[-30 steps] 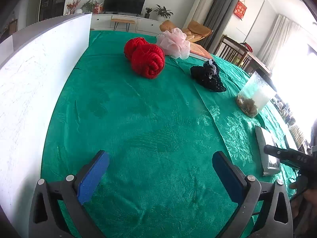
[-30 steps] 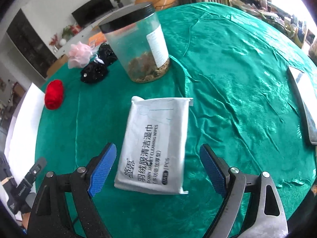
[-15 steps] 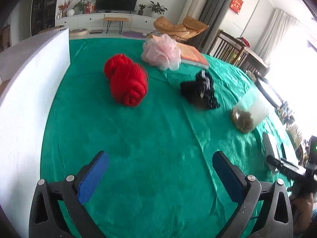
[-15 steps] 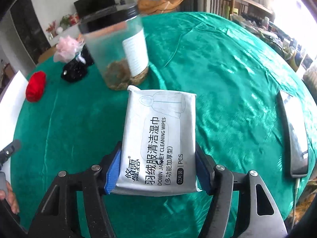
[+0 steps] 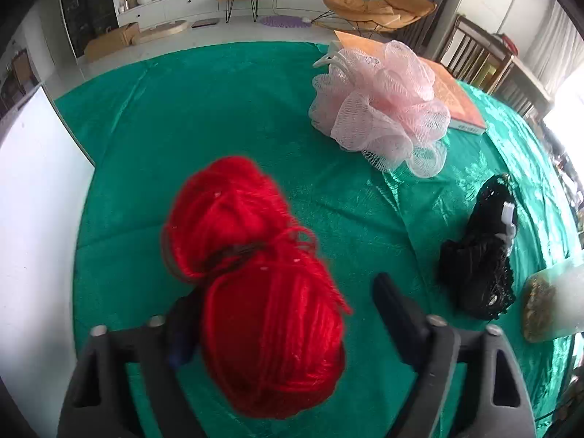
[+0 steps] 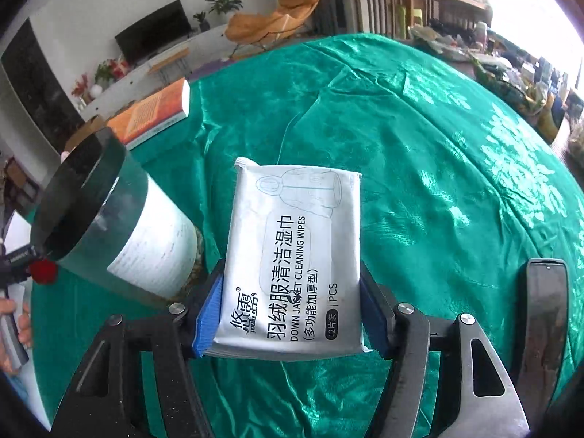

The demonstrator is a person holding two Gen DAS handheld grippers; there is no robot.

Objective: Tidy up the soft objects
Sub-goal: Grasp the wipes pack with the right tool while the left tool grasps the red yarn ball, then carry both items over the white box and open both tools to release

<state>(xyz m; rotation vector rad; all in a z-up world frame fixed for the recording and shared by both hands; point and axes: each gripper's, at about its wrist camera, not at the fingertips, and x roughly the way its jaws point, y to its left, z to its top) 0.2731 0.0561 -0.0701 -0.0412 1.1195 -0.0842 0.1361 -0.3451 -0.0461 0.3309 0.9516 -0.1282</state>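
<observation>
A red yarn skein [image 5: 255,273] lies on the green tablecloth [image 5: 219,109] between the fingers of my left gripper [image 5: 283,292]. Its jaws are closing: the left pad is against the yarn and partly hidden by it, while the right finger [image 5: 394,303] stands a little clear. A pink mesh bath pouf [image 5: 379,109] sits behind, and a black lace bundle [image 5: 478,266] lies to the right. My right gripper [image 6: 292,273] is shut on a white pack of cleaning wipes [image 6: 295,248], with both blue pads pressing its sides.
A clear jar with a black lid [image 6: 120,230] stands just left of the wipes pack and shows at the right edge [image 5: 554,303]. An orange book [image 6: 153,113] lies at the back. A phone [image 6: 540,321] lies right. A white board [image 5: 36,219] borders the left.
My left gripper moved forward over the cloth to the red yarn and its jaws narrowed around it. My right gripper closed on the wipes pack and carried it up beside the jar.
</observation>
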